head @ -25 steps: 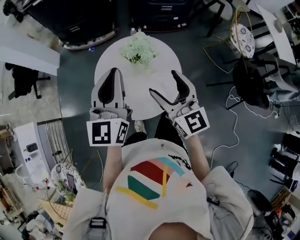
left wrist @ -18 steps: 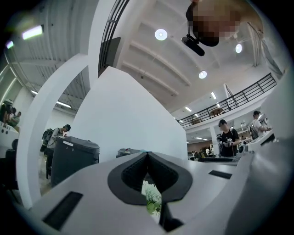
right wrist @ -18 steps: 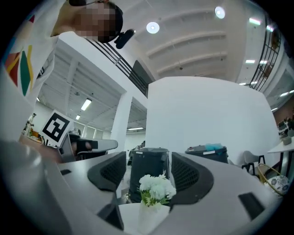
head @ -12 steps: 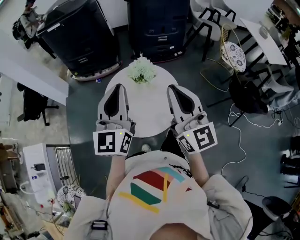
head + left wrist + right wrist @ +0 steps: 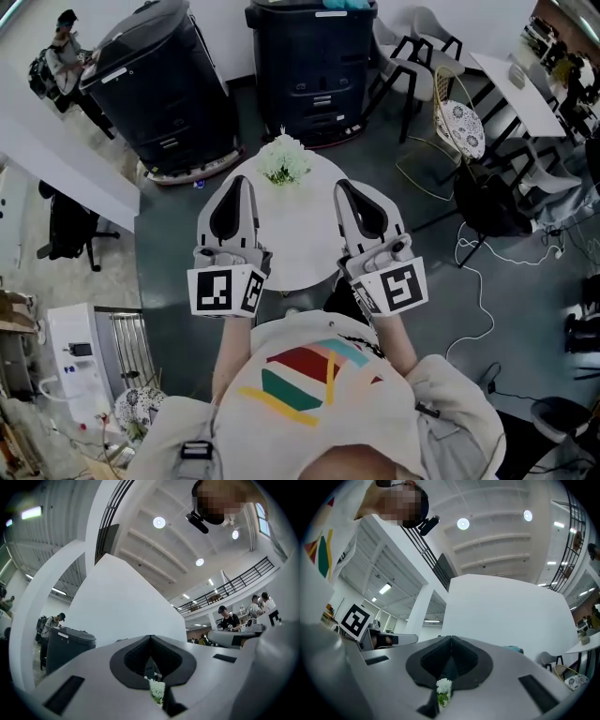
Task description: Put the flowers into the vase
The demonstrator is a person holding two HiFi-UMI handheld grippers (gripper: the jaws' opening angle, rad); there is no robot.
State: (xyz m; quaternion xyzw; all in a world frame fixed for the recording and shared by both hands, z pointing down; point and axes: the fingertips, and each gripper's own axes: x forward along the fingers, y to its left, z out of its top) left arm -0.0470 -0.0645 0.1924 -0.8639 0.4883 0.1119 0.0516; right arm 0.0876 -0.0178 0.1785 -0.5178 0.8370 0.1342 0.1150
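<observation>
Person in white short-sleeved T-shirt point(image 5: 309, 441) printed with red, teal, yellow and pink stripes; left gripper point(image 5: 236, 180) and right gripper point(image 5: 343, 186) in pale grey shells with black inner pads, a black-and-white marker cube point(image 5: 225, 291) behind each one's jaws

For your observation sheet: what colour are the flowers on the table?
Pale whitish-green flowers, best seen in the head view.

Left gripper point(image 5: 242, 181), right gripper point(image 5: 343, 185): grey matt plastic shells; black pads point(image 5: 123, 666), dull, finely textured. Table point(image 5: 300, 246), centre frame: white top, smooth, low sheen. Flowers point(image 5: 285, 161): pale, soft, ruffled. Shirt point(image 5: 375, 412), bottom: printed cloth. Floor point(image 5: 169, 281): dark, smooth, faintly glossy.
</observation>
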